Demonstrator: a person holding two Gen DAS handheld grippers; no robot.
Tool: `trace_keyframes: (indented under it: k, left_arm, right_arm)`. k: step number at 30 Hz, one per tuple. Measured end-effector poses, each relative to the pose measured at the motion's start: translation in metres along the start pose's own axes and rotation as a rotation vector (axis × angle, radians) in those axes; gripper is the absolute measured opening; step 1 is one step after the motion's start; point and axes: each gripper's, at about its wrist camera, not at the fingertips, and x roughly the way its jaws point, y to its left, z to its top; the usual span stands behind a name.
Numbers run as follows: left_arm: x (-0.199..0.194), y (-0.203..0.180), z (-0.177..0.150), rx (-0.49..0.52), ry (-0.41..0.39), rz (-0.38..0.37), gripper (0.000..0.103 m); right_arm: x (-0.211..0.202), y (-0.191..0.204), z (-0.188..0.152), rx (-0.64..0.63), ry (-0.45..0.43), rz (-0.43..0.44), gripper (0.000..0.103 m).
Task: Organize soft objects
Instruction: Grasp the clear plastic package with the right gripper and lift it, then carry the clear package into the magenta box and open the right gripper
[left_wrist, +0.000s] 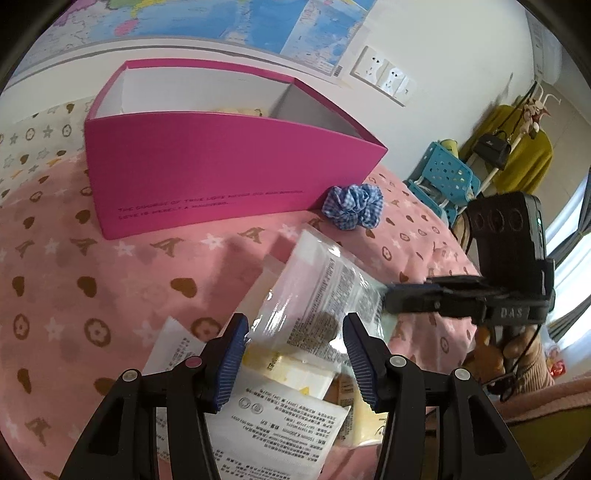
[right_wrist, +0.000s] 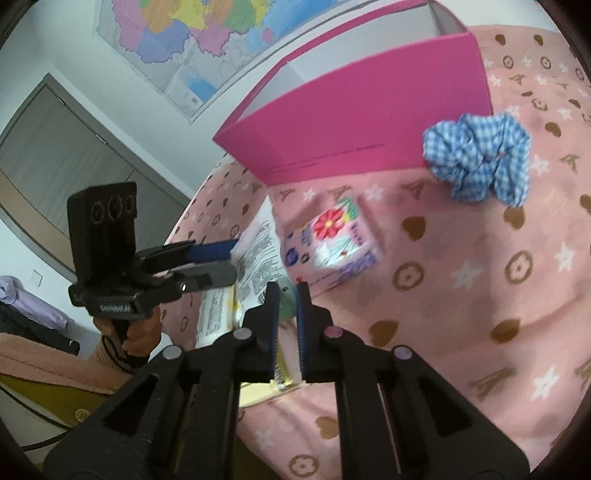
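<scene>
A pink open box (left_wrist: 221, 170) stands on the pink patterned blanket (left_wrist: 92, 277); it also shows in the right wrist view (right_wrist: 362, 122). A blue checked scrunchie (left_wrist: 352, 206) lies at the box's right corner and shows in the right wrist view (right_wrist: 480, 158). My left gripper (left_wrist: 293, 332) is open over a clear plastic packet (left_wrist: 328, 291) on a pile of soft packets. My right gripper (right_wrist: 287, 291) is shut on the edge of that clear packet (right_wrist: 255, 258); it shows at the right of the left wrist view (left_wrist: 391, 293). A flowered tissue pack (right_wrist: 332, 243) lies beyond.
White and yellow printed packets (left_wrist: 280, 410) lie under my left gripper. A wall map (left_wrist: 221, 22) and sockets (left_wrist: 384, 74) are behind the box. A blue crate (left_wrist: 443, 177) and a clothes rack (left_wrist: 517, 147) stand at the right.
</scene>
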Motion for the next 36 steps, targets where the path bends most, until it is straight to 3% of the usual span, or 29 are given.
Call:
trace_keyframes:
  k: [13, 24, 36]
  left_arm:
    - [0.008, -0.002, 0.007, 0.002, 0.009, -0.012, 0.052]
    - [-0.002, -0.011, 0.027, -0.006, -0.057, -0.076, 0.05]
    - [-0.022, -0.022, 0.071, 0.03, -0.155, -0.054, 0.049]
  right_arm:
    - [-0.005, -0.029, 0.011, 0.101, -0.049, 0.042, 0.012]
    - [-0.025, -0.005, 0.038, 0.011, -0.133, 0.036, 0.01]
    - [-0.05, 0.018, 0.088, -0.105, -0.228, 0.036, 0.009]
